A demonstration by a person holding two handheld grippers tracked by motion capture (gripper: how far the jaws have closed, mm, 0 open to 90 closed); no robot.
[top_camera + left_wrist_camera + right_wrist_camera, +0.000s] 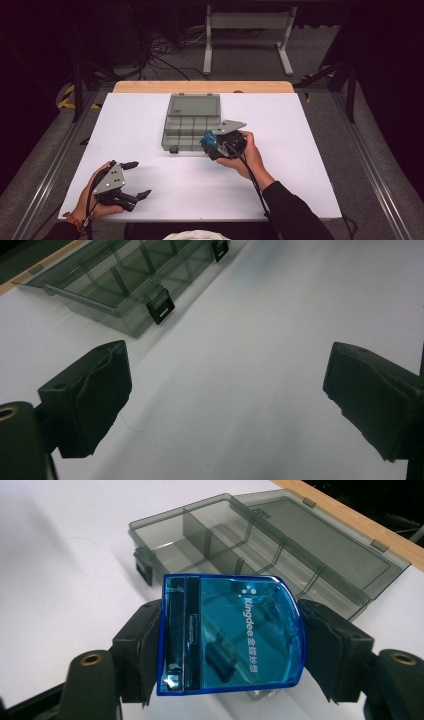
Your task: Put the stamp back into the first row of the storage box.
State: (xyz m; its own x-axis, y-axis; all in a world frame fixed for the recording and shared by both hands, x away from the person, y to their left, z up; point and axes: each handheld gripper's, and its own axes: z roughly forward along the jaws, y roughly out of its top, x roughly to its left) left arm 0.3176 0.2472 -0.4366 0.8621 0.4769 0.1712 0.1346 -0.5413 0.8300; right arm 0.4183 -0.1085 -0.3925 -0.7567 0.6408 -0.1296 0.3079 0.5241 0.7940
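A clear blue plastic case [232, 635] with white lettering sits squeezed between the two black jaws of my right gripper [230, 645]. From above, that gripper [212, 145] and its blue case [209, 141] hang just off the front right corner of the smoky grey compartment box [191, 122], whose lid lies open toward the far side. In the right gripper view the box [270, 550] lies just beyond the case, its dividers showing. My left gripper [136, 179] rests at the table's near left, jaws wide apart with nothing between them, and its own view shows the box's [125, 280] black latches.
The white tabletop [300, 165] has a wooden strip [202, 86] along its far edge. Metal rails run down both sides of the table, and cables and a white frame stand on the floor beyond it.
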